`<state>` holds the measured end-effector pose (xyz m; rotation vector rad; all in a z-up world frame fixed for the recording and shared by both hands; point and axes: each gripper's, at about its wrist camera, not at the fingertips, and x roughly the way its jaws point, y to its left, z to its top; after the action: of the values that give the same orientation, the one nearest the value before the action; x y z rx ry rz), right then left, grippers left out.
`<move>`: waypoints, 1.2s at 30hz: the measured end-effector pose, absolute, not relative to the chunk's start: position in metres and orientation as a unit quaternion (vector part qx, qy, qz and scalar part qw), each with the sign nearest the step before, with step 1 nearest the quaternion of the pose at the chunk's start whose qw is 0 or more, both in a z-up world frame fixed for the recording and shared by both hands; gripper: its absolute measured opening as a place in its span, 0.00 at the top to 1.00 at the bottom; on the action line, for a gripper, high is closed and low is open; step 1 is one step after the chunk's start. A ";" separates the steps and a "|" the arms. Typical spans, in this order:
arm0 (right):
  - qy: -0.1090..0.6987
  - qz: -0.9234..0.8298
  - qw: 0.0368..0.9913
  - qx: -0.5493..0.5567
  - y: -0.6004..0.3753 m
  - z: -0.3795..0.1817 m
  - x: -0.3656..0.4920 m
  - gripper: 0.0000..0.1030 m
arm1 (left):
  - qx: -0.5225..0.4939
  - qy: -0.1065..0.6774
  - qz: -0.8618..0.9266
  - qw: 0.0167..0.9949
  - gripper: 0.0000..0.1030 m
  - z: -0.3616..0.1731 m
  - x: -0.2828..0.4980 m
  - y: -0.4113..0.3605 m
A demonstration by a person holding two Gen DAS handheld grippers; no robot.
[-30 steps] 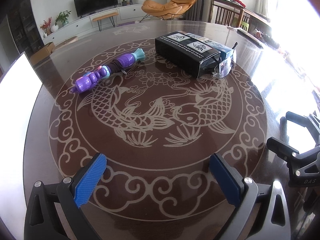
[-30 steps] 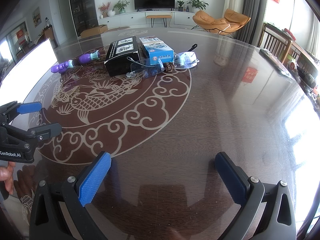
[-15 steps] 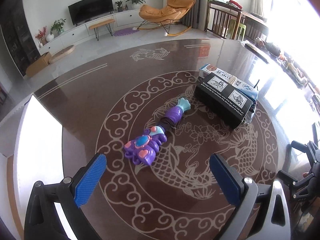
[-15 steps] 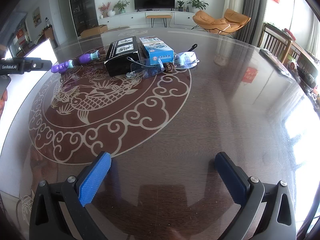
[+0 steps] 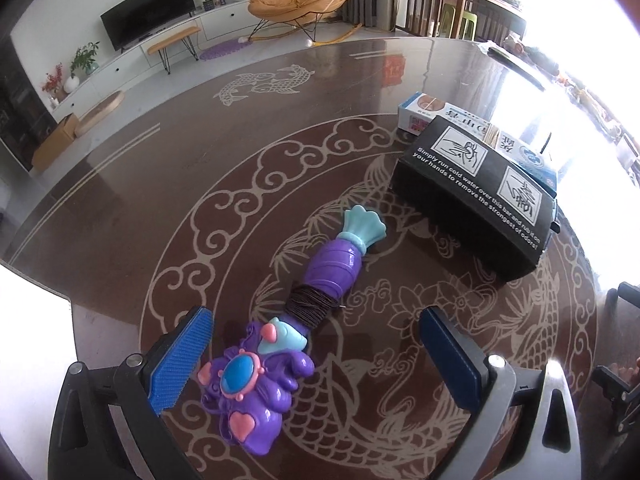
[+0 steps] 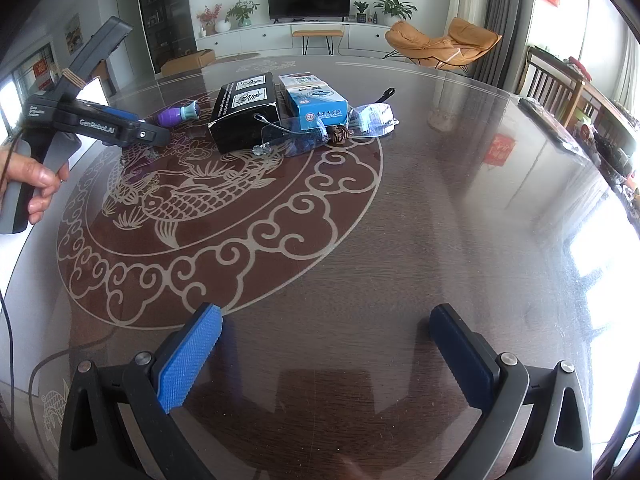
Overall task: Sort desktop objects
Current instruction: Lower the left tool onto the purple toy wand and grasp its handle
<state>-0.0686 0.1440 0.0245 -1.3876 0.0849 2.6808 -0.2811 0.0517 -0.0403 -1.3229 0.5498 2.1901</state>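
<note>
The left tool [image 5: 314, 356] has swung in over the purple toy wand [image 5: 292, 320], jaws wide and straddling its head on the worktop [image 5: 160, 200]; the grasp looks next, while the right tool [image 6: 324, 356] waits wide and empty

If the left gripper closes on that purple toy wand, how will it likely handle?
The wand looks like moulded hard plastic, so probably stiff and light. Its barrel is rounded, so it may roll if nudged sideways, though the flat ornate head should resist. Dark thread wound round its middle might snag or unwind.
</note>
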 end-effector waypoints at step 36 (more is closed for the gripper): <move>0.028 0.886 0.061 -0.459 0.144 0.024 -0.069 0.00 | -0.438 0.094 0.885 0.129 0.64 -0.039 -0.153 -0.022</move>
<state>-0.0686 0.1441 0.0239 -1.3878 0.0841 2.6813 -0.1534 -0.0223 -0.0386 -1.2734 0.2736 2.5720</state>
